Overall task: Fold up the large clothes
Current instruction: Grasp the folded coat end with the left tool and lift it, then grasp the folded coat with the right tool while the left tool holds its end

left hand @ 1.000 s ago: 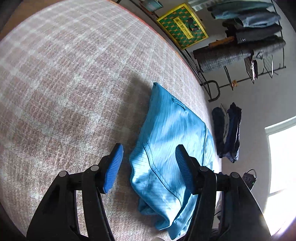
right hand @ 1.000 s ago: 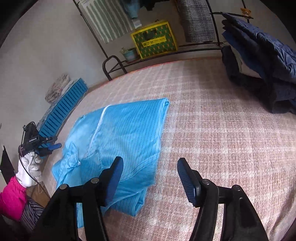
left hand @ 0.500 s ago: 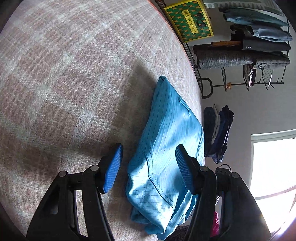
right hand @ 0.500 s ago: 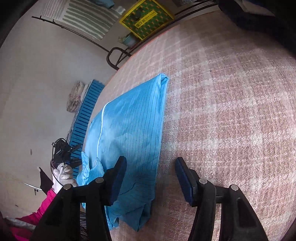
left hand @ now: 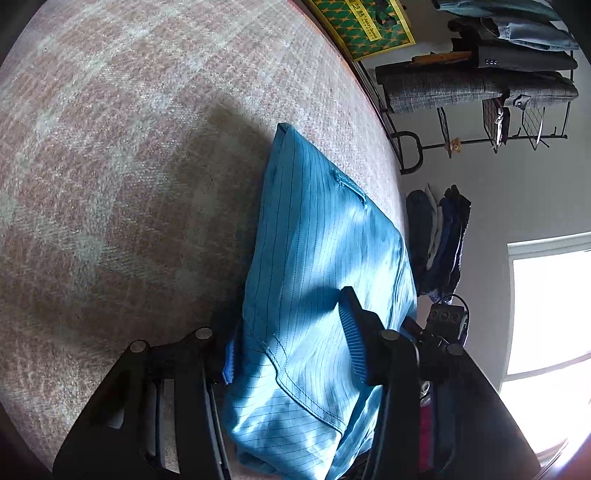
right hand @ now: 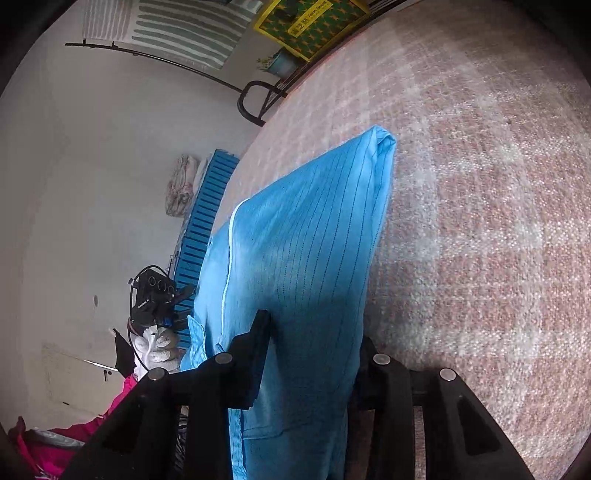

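Garment: a bright blue garment of thin, slightly shiny cloth with fine dark pinstripes, folded into a long slab; it lies on the bed along the edge nearest the wall.
Garment details: a white zip line runs down one side; a stitched seam and a small tab show on the upper face. What kind of garment it is cannot be told while folded.
Left claw: the left claw straddles the near end of the garment, and its jaws have just been closing. One ribbed blue pad rests over the cloth, the other is largely hidden at the cloth's edge. Whether the pads press the cloth cannot be told.
Right claw: the right claw straddles the garment's other near corner, with jaws that have likewise just been closing. Both pads are hidden by cloth and shadow, so its grip cannot be told either.
Hidden: the garment's near end is cut off by the frame and by the claw bodies.
Bed: the bed cover is a nubbly woven fabric in pinkish brown with a pale check.
Beyond: a black metal rack holds folded grey and denim clothes; a yellow and green box stands by the bed; a blue slatted panel leans at the wall.
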`<state>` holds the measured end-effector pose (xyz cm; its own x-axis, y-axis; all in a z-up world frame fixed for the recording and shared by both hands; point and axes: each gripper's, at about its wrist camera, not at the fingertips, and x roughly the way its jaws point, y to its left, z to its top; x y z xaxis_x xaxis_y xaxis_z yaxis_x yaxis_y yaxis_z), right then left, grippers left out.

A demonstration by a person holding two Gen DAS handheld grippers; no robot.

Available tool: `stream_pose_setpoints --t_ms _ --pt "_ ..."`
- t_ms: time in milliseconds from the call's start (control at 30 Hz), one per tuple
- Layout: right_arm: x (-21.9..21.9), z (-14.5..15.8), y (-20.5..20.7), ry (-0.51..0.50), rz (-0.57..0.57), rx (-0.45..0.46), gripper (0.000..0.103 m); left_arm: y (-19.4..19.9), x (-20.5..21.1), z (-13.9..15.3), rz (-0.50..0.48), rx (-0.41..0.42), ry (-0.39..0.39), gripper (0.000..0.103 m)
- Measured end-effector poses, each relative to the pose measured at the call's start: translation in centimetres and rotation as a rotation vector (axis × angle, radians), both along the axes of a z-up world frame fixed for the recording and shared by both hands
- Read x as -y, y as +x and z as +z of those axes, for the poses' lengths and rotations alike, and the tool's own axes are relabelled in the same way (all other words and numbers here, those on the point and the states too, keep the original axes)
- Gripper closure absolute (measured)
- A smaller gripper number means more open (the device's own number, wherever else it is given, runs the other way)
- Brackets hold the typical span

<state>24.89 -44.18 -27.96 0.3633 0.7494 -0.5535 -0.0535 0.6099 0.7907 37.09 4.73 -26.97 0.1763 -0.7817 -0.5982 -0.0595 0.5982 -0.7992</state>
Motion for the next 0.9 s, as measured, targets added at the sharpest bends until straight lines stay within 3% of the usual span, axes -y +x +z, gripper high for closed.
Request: stream_pose_setpoints --t_ms 33,67,200,467,700,900 --pt "-0.4 0.0 0.2 -0.012 0.002 0.000 0.072 0.0 0.3 0.3 -0.003 0.010 0.029 0.062" --pt "-0.8 0.1 0.2 -0.031 0.003 0.000 0.074 -0.1 0.7 0.4 -0.014 0.021 0.063 0.074" --pt "-1.8 0.7 -0.1 -0.105 -0.007 0.000 0.081 -0.8 2.5 1.5 -0.037 0.091 0.201 0.090" --pt "-6.1 4.8 -0.7 -0.458 0.018 0.074 0.096 -3.5 7.2 6.7 -0.091 0.357 0.498 0.099" --pt "-9.4 8.1 -1.9 -0.714 0.031 0.145 0.098 -6.2 9.5 9.9 -0.104 0.503 0.562 0.100" --pt "-10.1 10.4 -3.7 -0.776 0.017 0.192 0.099 -8.6 11.6 12.3 -0.122 0.602 0.595 0.100"
